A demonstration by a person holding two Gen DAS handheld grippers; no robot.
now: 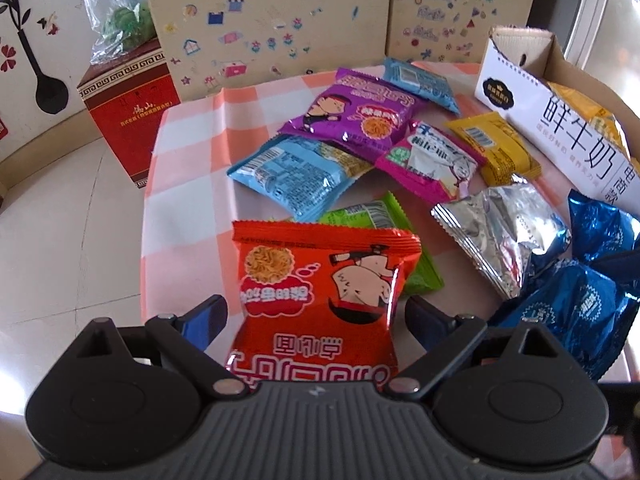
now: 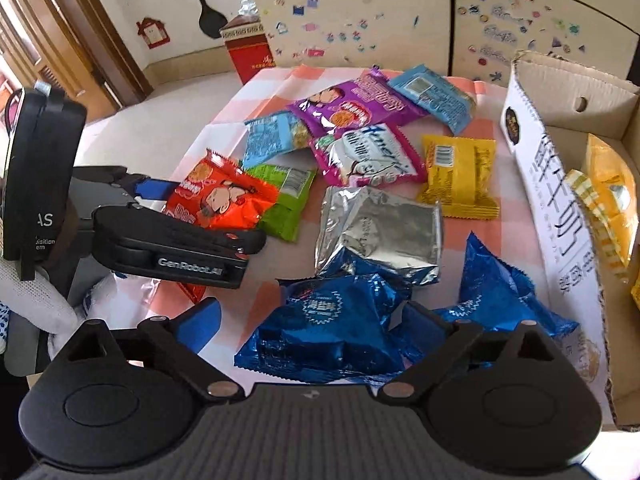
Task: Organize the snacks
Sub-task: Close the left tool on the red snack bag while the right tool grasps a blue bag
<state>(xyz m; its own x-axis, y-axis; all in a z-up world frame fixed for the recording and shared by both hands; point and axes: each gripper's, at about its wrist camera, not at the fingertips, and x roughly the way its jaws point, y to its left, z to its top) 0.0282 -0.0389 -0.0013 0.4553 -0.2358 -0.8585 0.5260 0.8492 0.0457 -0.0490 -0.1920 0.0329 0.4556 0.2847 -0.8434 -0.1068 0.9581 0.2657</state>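
The red noodle packet [image 1: 320, 296] lies on the checked cloth [image 1: 192, 168], between my left gripper [image 1: 316, 320]'s wide-open, untouching jaws, angled steeply down. My right gripper [image 2: 316, 328], also tilted down, gapes over a blue foil packet [image 2: 332, 328] beside the carton [image 2: 560, 216].

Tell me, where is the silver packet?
In the right wrist view, the silver packet lies mid-cloth, just beyond the blue packets, below the yellow packet.

Home: sticker-covered cabinet [image 1: 280, 40], wall decals [image 1: 36, 64], checked tablecloth [image 1: 192, 136]
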